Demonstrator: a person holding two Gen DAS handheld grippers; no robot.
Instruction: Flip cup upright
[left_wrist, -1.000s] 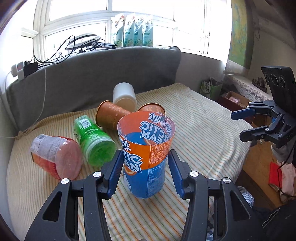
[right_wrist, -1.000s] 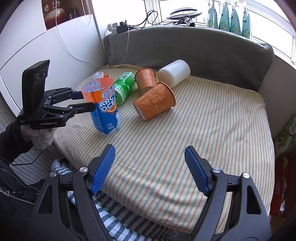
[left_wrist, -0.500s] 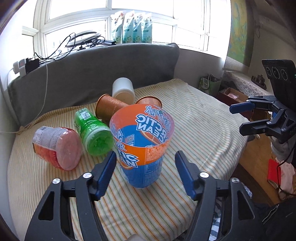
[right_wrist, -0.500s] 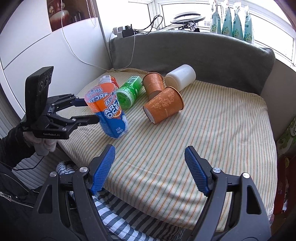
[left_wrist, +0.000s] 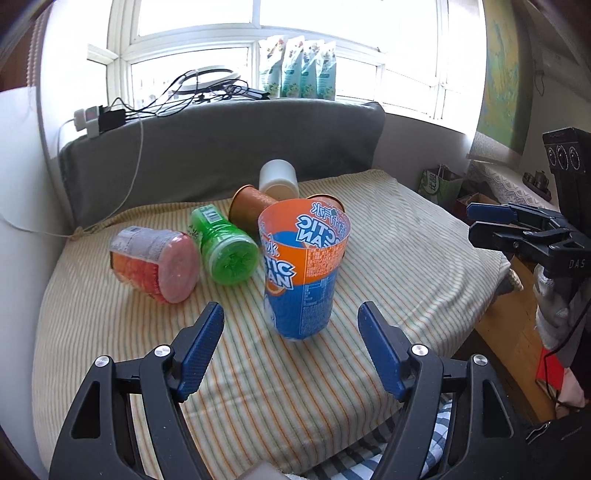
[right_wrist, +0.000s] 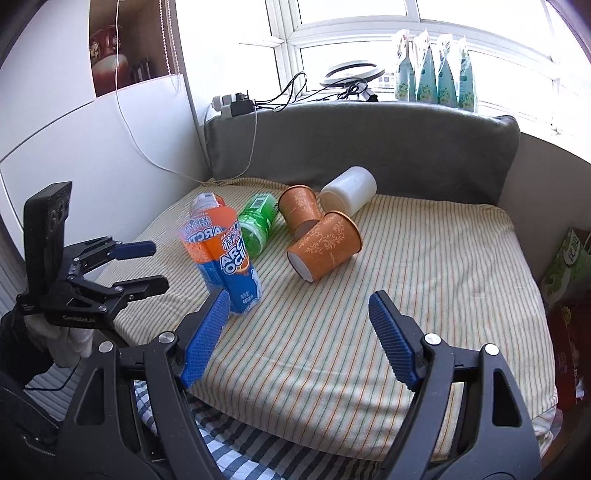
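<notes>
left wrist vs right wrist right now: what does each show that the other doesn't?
Only the left wrist view shows the pink-bottomed bottle nearly whole, lying on its side, and the right hand-held gripper from the outside, at the frame's right edge.

Only the right wrist view shows the left hand-held gripper from outside, open and clear of the cup, plus the near brown paper cup on its side in full.

Both show the blue-orange cup standing mouth up on the striped cushion, the green bottle, the white cup and the far brown cup.
</notes>
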